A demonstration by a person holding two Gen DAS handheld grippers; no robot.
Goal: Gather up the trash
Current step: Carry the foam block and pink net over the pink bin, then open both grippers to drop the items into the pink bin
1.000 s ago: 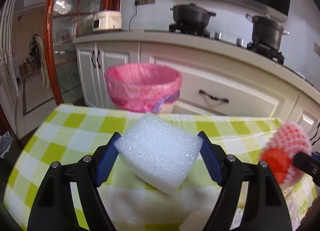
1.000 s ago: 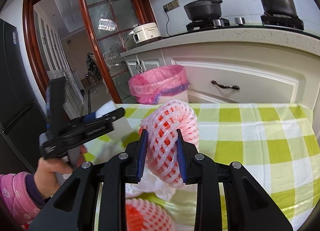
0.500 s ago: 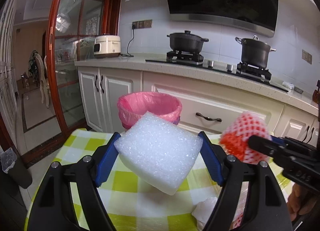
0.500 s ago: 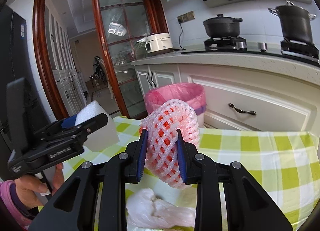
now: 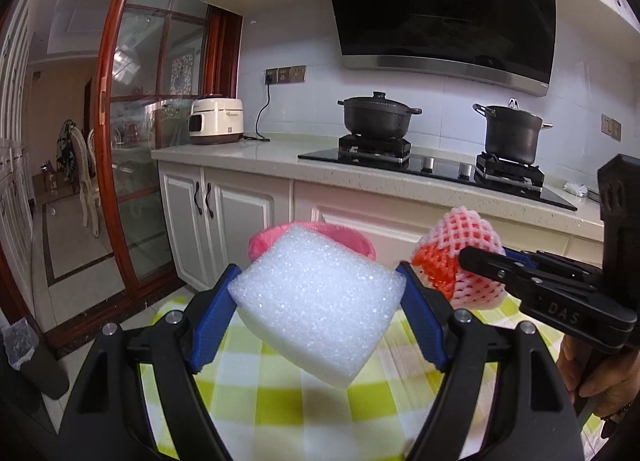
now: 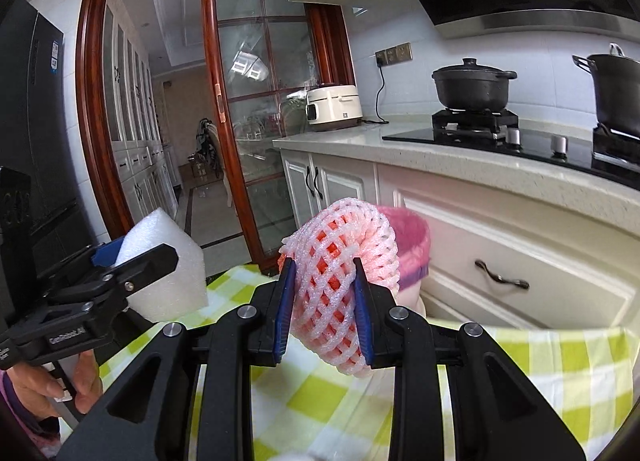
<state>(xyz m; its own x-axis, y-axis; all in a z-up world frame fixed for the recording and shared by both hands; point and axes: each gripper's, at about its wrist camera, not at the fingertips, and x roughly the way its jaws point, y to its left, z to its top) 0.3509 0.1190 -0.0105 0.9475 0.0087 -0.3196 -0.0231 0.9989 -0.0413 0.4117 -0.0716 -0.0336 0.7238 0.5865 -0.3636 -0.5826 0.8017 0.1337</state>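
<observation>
My left gripper (image 5: 318, 303) is shut on a white foam block (image 5: 316, 301), held in the air above the green checked tablecloth (image 5: 280, 401). My right gripper (image 6: 324, 301) is shut on a pink foam fruit net (image 6: 340, 285); that net also shows in the left wrist view (image 5: 456, 257), just right of the block. The bin with the pink bag (image 5: 352, 239) stands beyond the table's far edge, mostly hidden behind the block; in the right wrist view the bin (image 6: 412, 245) peeks out behind the net. The left gripper with the foam block (image 6: 160, 261) shows at the left of the right wrist view.
White kitchen cabinets (image 5: 224, 221) and a counter (image 5: 256, 151) stand behind the bin. Two black pots (image 5: 378, 115) sit on the hob, a rice cooker (image 5: 216, 121) at the counter's left. A glass door with a red wood frame (image 5: 108, 141) is at left.
Both grippers have risen and tilted upward with their loads. The table and bin have dropped lower in both views, and more of the wall and hood shows.
</observation>
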